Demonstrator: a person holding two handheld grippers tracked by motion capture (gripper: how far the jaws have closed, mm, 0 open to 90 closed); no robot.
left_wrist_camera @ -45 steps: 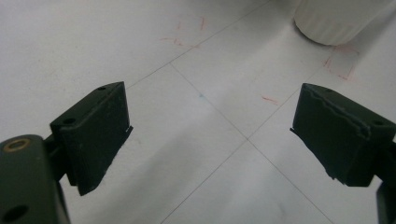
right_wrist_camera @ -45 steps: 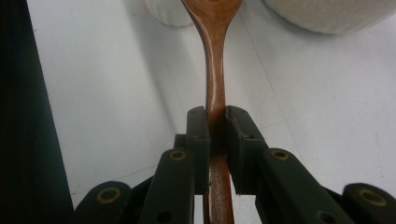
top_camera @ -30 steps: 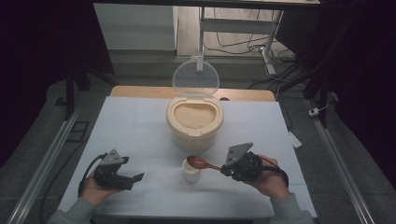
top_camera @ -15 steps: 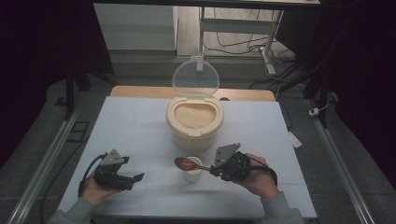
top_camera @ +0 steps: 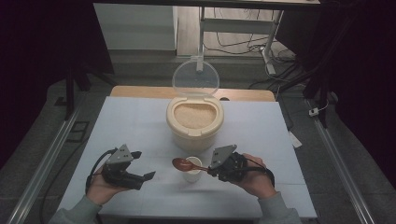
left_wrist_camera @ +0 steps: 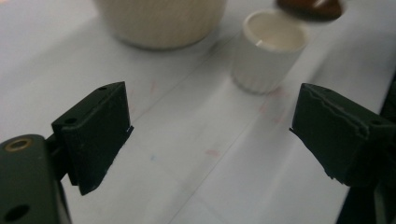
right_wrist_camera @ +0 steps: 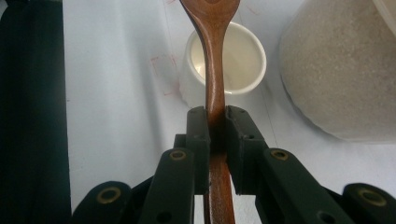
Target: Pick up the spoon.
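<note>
On the pale table [top_camera: 140, 121], toward the far middle, stands the big cream rice bin [top_camera: 194, 122], its clear lid [top_camera: 195, 78] tipped up behind it and the grain level near the rim. Nearer to me and just in front of the bin sits the small white cup [top_camera: 192, 170], which looks empty inside. My right claw [right_wrist_camera: 215, 122] is clamped on the handle of the wooden spoon [top_camera: 187, 164], whose bowl hangs over the cup's left edge. My left claw [left_wrist_camera: 210, 126] rests low at the near left, well apart from the cup, spread wide with nothing between its faces. I judge the risk is the long spoon swinging down and knocking the light cup over, or grain spilling past its narrow mouth. No readable writing shows anywhere, only faint red marks on the table.
</note>
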